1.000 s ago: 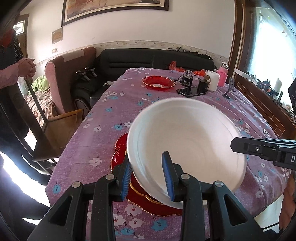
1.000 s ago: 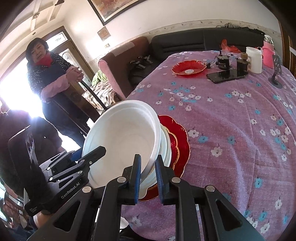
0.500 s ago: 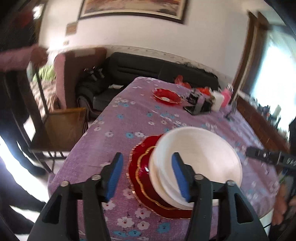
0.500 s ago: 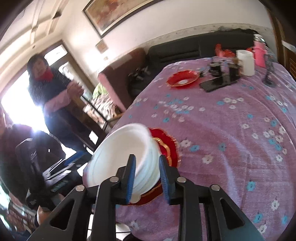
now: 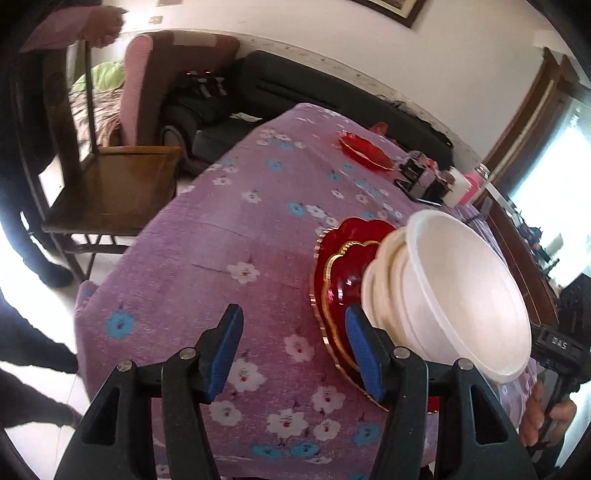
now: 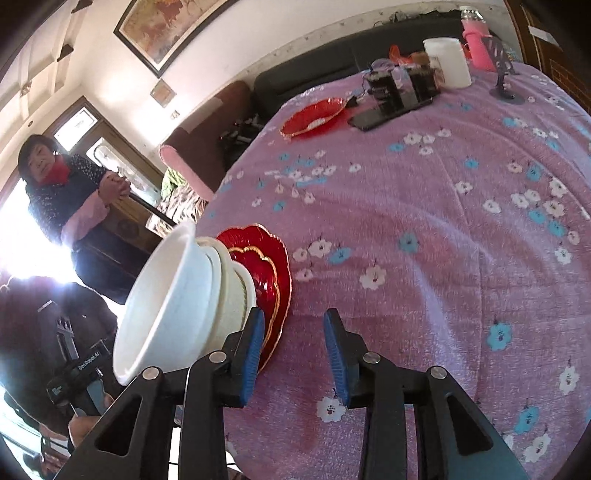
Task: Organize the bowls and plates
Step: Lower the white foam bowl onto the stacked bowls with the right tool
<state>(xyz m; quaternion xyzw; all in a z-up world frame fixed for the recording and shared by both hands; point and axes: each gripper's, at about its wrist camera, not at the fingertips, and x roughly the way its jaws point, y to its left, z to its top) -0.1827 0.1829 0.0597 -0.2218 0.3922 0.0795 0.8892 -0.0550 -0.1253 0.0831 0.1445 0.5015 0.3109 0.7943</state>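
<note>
A home's living-dining room: black sofa and pink armchair at upper left, framed painting above, flowered purple tablecloth filling the centre.

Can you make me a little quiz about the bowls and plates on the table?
1. True or false: both grippers are holding a bowl.
2. What do the white bowls sit on? A) the purple cloth B) the red plates C) a phone
3. Fill in: the far red plate lies ____ from the stack, near the white cup.

Key
1. False: the left gripper and the right gripper are both open and hold nothing.
2. B
3. apart
</note>
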